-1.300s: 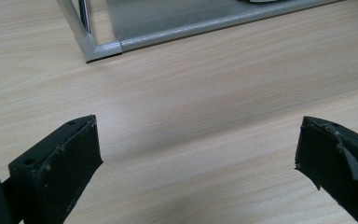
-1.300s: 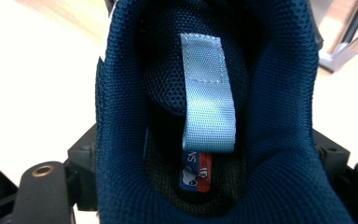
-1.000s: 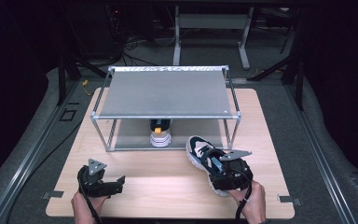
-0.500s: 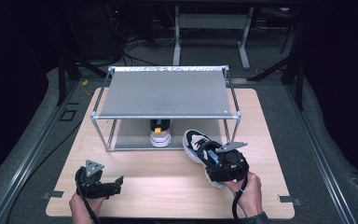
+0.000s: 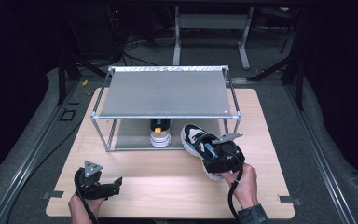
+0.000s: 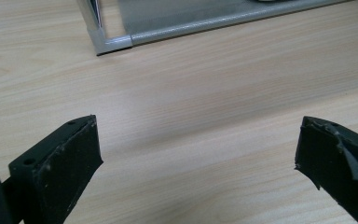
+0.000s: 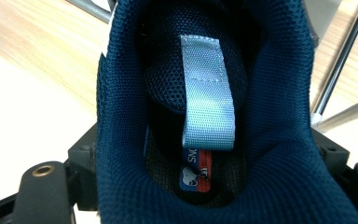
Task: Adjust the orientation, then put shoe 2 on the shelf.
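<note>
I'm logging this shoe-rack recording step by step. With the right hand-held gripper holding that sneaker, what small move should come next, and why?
Probably ease the sneaker forward onto the rack's lower shelf, beside the shoe already there. The right hand-held gripper grips its heel collar, toe pointing at the open space right of that shoe. The left hand-held gripper is open over bare table.

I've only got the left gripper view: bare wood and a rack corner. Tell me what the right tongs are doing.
Observer: The right tongs are clamped on the heel of a black-and-white sneaker, in front of the rack.
Operator: Report the shoe's heading.
Observer: Its toe points toward the rack's lower shelf, near the right front leg.
Operator: Check that shelf for me.
Observer: Another shoe with a white sole already sits under the top shelf, heel toward us.
</note>
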`<state>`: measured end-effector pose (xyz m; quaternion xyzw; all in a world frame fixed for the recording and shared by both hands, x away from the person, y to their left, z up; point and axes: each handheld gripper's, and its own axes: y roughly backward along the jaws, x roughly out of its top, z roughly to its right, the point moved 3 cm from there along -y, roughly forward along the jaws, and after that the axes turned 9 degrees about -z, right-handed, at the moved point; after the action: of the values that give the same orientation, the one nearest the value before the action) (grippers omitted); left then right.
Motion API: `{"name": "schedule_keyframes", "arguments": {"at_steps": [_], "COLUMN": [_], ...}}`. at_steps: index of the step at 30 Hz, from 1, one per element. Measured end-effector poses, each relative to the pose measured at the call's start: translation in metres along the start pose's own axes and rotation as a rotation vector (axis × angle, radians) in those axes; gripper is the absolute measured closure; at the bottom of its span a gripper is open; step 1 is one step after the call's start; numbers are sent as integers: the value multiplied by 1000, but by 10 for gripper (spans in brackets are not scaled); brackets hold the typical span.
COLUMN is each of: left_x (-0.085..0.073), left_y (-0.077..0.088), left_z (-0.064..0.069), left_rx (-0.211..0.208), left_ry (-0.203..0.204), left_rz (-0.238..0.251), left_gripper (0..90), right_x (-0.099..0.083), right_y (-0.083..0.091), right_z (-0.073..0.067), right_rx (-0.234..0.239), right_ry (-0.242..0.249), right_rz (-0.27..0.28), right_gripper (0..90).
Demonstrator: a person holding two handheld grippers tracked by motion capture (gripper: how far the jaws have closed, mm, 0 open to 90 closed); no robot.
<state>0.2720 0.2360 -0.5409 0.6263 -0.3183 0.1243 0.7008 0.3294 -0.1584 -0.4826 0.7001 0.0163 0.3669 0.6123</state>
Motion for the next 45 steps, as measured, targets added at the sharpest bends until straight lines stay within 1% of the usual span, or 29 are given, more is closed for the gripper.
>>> {"name": "schedule_keyframes", "arguments": {"at_steps": [2,3,8,11,13,17,19,20,24,28,29,30,31,33,35,36,38,39,42,43,44,45], "left_x": [0,0,0,-1,-2,-3,-3,-3,-3,-3,-3,-3,-3,-4,-5,-5,-5,-4,-3,-2,-2,-2], "left_y": [0,1,1,0,1,1,1,1,1,2,3,3,3,5,5,4,3,3,4,4,4,3], "left_z": [0,0,1,3,3,3,3,2,2,1,1,0,0,-1,-1,-1,-1,0,1,1,1,2], "left_rx": [1,2,-3,-4,-4,-4,-3,-3,-2,-1,-2,0,2,3,4,4,3,1,1,-1,-1,-3], "left_ry": [0,-2,0,-5,-4,-5,-6,-6,0,-1,-2,-2,-1,3,7,7,8,3,-2,-3,-3,-3], "left_rz": [-1,1,11,4,6,7,3,3,10,10,8,9,12,18,14,13,12,8,9,10,10,10], "left_gripper": [0,0,0,0,0,1,1,1,1,1,1,1,1,1,2,2,2,2,3,3,3,3], "right_x": [2,3,6,8,9,10,11,12,14,16,17,18,19,22,24,26,27,30,33,35,35,37], "right_y": [-2,-3,-5,-8,-8,-10,-11,-12,-18,-22,-23,-24,-25,-28,-30,-32,-34,-40,-44,-50,-50,-56], "right_z": [0,0,2,4,5,7,7,7,6,5,5,5,5,6,5,5,5,4,3,3,3,2], "right_rx": [8,-1,-5,-6,-7,-7,-15,-17,-8,-12,-7,-17,-9,-13,-46,-52,-44,-43,-32,-40,-40,-31], "right_ry": [-4,-3,-9,-14,-10,-20,-20,-21,-19,-20,-24,-31,-39,-52,-56,-63,-72,-82,-88,-102,-102,-119], "right_rz": [-4,-4,-10,-13,-16,-16,-19,-28,-36,-40,-41,-44,-37,-41,-49,-53,-57,-59,-62,-64,-64,-67], "right_gripper": [214,214,214,214,214,215,215,215,215,215,215,215,215,214,213,213,213,213,212,212,212,212]}}
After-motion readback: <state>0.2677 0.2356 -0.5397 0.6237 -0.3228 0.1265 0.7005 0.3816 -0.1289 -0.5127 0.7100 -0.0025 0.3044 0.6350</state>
